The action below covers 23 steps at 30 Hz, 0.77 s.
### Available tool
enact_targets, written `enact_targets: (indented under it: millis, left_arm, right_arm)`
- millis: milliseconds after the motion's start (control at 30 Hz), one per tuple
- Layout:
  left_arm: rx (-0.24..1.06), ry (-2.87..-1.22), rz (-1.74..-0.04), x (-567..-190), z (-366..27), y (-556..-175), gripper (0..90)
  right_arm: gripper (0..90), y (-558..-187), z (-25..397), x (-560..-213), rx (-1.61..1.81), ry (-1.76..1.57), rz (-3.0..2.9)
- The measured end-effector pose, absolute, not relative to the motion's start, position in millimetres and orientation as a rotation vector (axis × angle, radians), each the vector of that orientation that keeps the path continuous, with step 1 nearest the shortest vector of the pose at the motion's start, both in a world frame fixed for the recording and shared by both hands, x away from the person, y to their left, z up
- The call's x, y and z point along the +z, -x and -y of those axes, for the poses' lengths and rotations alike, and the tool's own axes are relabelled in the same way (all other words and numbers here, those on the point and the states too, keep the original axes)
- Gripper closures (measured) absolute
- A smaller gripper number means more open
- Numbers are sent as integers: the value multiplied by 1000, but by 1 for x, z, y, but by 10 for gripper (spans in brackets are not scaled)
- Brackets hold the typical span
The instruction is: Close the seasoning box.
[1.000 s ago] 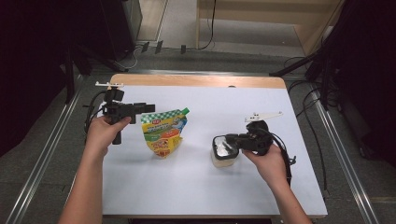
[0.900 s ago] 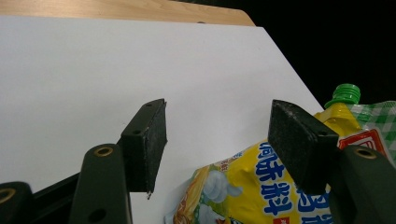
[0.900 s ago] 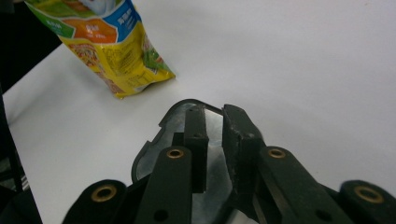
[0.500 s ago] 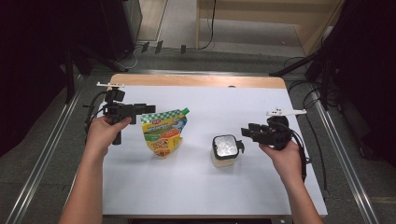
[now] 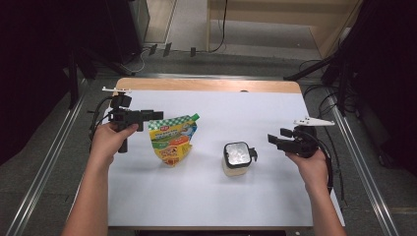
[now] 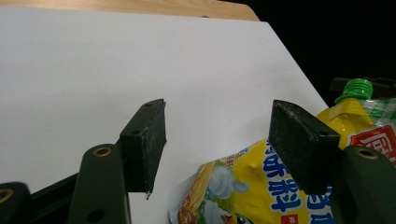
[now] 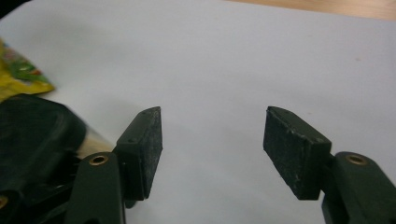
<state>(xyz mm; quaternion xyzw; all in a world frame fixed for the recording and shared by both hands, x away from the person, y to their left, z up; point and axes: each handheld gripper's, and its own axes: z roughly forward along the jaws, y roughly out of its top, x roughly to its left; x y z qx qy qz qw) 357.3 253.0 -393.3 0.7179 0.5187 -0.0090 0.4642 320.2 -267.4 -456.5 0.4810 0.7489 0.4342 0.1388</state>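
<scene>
Two grippers over white counter point(image 5: 196, 196), both with jaws apart, nothing held. Left gripper point(image 5: 158, 116) at upper-left edge of yellow-green spouted drink pouch point(image 5: 172, 140), which lies flat left of small cream jar with clear lid and black clasp point(image 5: 237, 158). Right gripper point(image 5: 273, 140) right of jar, apart from it. Risks, judged: limp pouch may slide or fold under shallow edge pinch; jar may tip if nudged sideways.
</scene>
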Motion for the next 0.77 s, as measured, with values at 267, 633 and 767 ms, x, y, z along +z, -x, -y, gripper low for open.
enact_targets:
  millis: [267, 633, 767]
  left_arm:
    - [-2, -1761, -1275, -394, -254, -357, 373]
    - [-5, -1765, -1276, -395, -255, -358, 373]
    - [-4, -1764, -1277, -396, -255, -358, 372]
  right_arm:
    - [339, -324, 280, -469, 1236, -1415, -2147]
    - [323, -325, 285, -473, 1213, -1433, -2126]
    - [322, -325, 284, -473, 1211, -1431, -2126]
